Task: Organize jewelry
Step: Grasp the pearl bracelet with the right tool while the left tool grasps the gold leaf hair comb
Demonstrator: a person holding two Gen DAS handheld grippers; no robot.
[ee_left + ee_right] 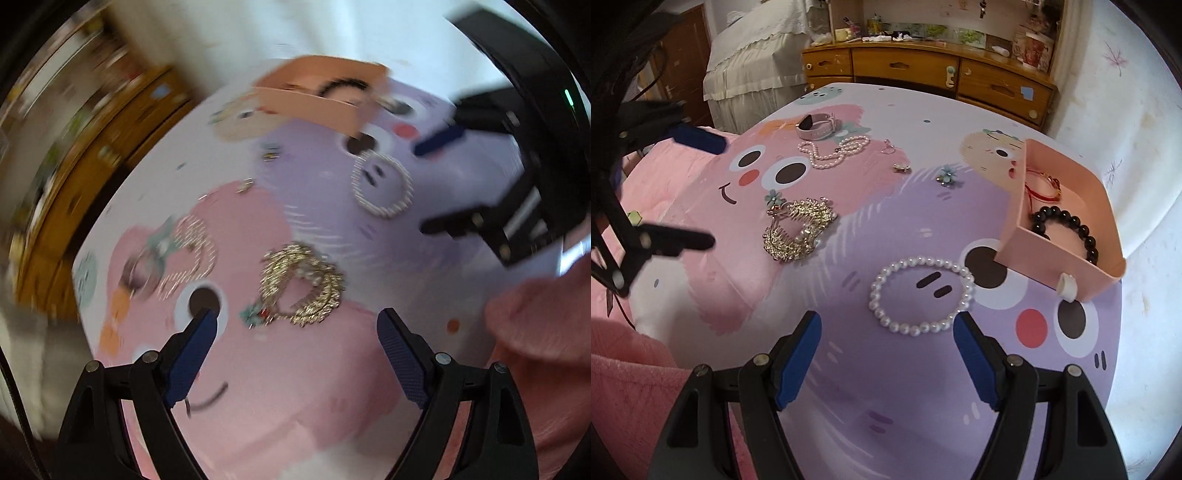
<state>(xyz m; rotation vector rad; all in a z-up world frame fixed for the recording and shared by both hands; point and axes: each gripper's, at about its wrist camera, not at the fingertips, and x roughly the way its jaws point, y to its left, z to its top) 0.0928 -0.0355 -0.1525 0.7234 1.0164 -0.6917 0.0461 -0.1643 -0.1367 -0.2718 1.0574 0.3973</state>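
Your left gripper (295,325) points down at the cartoon-printed mat (908,387), its jaws spread wide with nothing between them. Just beyond its blue pads lies the gold comb (301,284), a tangle of sparkling loops with a small teal flower clip touching its near-left end. That view is blurred, so finer detail is hard to read.

Your right gripper (886,332) also stands open and empty. The pearl bracelet (921,295) lies flat on the purple part of the mat directly in front of its fingertips, its near edge almost level with them but not touched by either pad.

To the right of the bracelet sits the pink box (1108,206), tilted, with a white tab on its front wall. Inside it you can see the black bead bracelet (1067,225) and, farther in, a red cord bracelet (1043,188).

Farther back on the pink part of the mat lie a pearl necklace (833,151) in loose curves and a pale pink watch (816,125) just behind it. A few small flower pieces (947,177) are scattered between the necklace and the box.

A wooden dresser (923,70) stands behind the table.
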